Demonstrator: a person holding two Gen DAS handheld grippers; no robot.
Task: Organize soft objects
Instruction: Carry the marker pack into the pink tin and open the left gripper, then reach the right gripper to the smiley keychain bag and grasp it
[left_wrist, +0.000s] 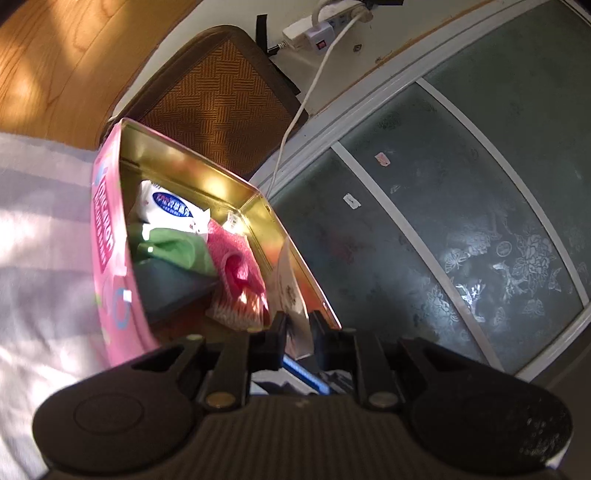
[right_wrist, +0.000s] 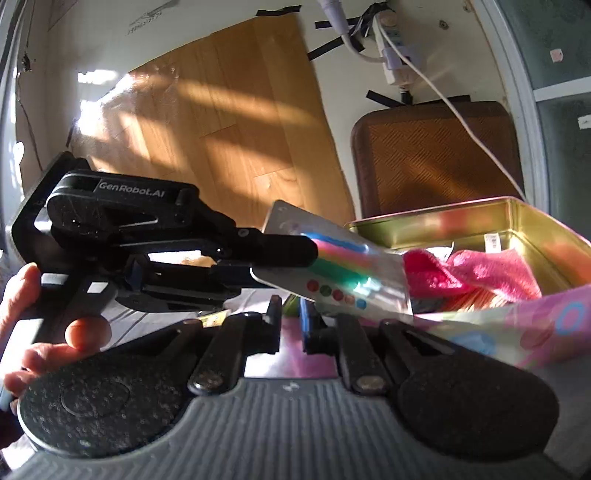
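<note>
A pink tin box (left_wrist: 107, 236) with a gold inside stands open on a pale striped cloth (left_wrist: 40, 229). In it lie a white tissue pack (left_wrist: 166, 210), a green cloth (left_wrist: 177, 247), a grey cloth (left_wrist: 170, 284) and a pink cloth (left_wrist: 236, 266). My left gripper (left_wrist: 297, 325) is shut on a flat silvery packet (left_wrist: 291, 299) with coloured stripes, held over the box's near end. The right wrist view shows that gripper (right_wrist: 310, 254) from the side, the packet (right_wrist: 343, 266), the box (right_wrist: 517, 214) and the pink cloth (right_wrist: 480, 273). My right gripper (right_wrist: 290, 314) has its jaws narrowly apart around something green and blue.
A brown woven cushion (left_wrist: 218, 96) leans behind the box. A white power strip (left_wrist: 321, 33) and cable (left_wrist: 306, 99) run along the wall. Frosted glass doors (left_wrist: 461, 221) stand to the right. A wood panel (right_wrist: 229, 122) leans against the wall.
</note>
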